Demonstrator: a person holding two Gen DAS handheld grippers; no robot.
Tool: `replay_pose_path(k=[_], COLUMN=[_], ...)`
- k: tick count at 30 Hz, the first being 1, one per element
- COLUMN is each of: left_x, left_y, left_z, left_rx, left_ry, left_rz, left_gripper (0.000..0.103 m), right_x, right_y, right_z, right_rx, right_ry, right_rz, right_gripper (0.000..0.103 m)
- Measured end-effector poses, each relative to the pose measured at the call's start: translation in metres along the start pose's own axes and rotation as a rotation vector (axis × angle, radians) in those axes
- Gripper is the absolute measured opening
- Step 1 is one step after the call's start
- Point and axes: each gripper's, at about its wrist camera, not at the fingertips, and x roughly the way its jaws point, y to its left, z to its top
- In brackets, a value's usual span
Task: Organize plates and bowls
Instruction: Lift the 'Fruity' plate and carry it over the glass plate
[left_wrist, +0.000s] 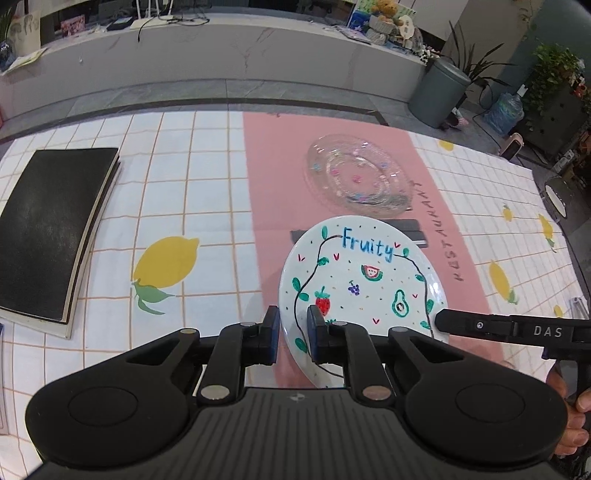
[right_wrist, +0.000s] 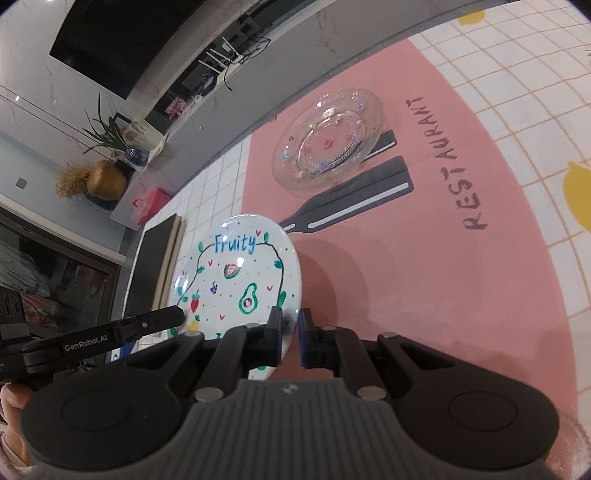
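A white plate (left_wrist: 364, 284) painted with fruit and the word "Fruity" is held above the pink mat between both grippers. My left gripper (left_wrist: 293, 325) is shut on its left rim. My right gripper (right_wrist: 290, 328) is shut on its right rim; the plate (right_wrist: 236, 280) shows tilted in the right wrist view. The right gripper's finger (left_wrist: 480, 326) reaches in from the right in the left wrist view, and the left gripper's finger (right_wrist: 147, 325) shows at the plate's left in the right wrist view. A clear glass plate (left_wrist: 356, 173) with coloured dots lies farther back on the mat (right_wrist: 327, 142).
The table has a white grid cloth with lemons (left_wrist: 166, 262) and a pink "RESTAURANT" mat (right_wrist: 424, 258). A black book (left_wrist: 51, 229) lies at the left. A printed black knife (right_wrist: 354, 195) is on the mat. The far table edge, floor and a grey bin (left_wrist: 439, 92) lie beyond.
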Motion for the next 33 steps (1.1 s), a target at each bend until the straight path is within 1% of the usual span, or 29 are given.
replay_pose_path(k=[5,11,18,24,28,33], left_x=[-0.020,-0.049,-0.070,-0.071,-0.066,-0.048], left_y=[-0.024,-0.057,-0.093,-0.127,-0.150,-0.169], left_z=[-0.008,-0.017,-0.030,-0.050,-0.068,-0.091], left_rx=[0.024,0.040,0.046,0.047,0.044,0.023], left_ry=[-0.023,-0.070,-0.096,-0.071,-0.055,-0.019], left_rz=[-0.007,-0.021,-0.043,-0.063,-0.081,-0.097], left_gripper=[0.017,0.017,0.017,0.017,0.017,0.017], right_x=[-0.028,-0.064,-0.101,-0.130,-0.146,-0.157], right_y=[-0.005,-0.015,-0.026,-0.053,-0.073,-0.098], right_z=[-0.005,-0.013,-0.023,-0.035,-0.044,-0.058], right_rx=[0.003,0.019,0.012,0.032,0.046,0.063], right_ry=[-0.027,-0.059,-0.091,-0.106,-0.115,-0.107], right_rz=[0.014,0.046,0.047,0.027,-0.004,-0.057], right_gripper=[0.006,0.007,0.007,0.007,0.007,0.007])
